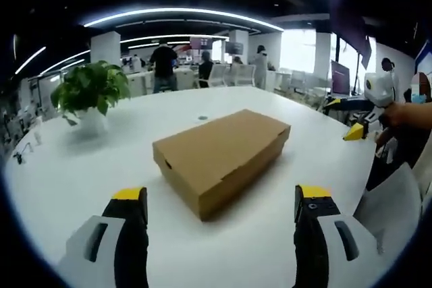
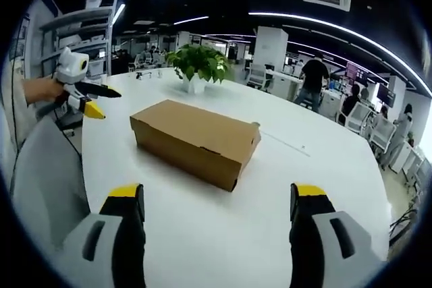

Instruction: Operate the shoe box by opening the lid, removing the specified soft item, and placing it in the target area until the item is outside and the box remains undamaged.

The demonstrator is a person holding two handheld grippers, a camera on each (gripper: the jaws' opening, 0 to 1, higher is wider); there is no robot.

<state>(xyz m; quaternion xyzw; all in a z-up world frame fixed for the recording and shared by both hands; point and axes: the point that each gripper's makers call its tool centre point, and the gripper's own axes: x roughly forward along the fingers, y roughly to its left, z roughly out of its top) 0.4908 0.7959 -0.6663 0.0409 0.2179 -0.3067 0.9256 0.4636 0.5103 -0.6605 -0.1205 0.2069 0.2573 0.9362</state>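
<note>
A brown cardboard shoe box lies flat in the middle of the white table with its lid down. My left gripper stands open just short of the box's near corner, with nothing between its jaws. In the right gripper view the same box lies ahead of my right gripper, which is also open and empty. A hand holds the right gripper at the table's right edge in the left gripper view. The left gripper shows at the far left of the right gripper view, held off the table's edge.
A potted green plant stands on the table beyond the box. A white chair back sits by the table's edge. Several people stand among desks in the background.
</note>
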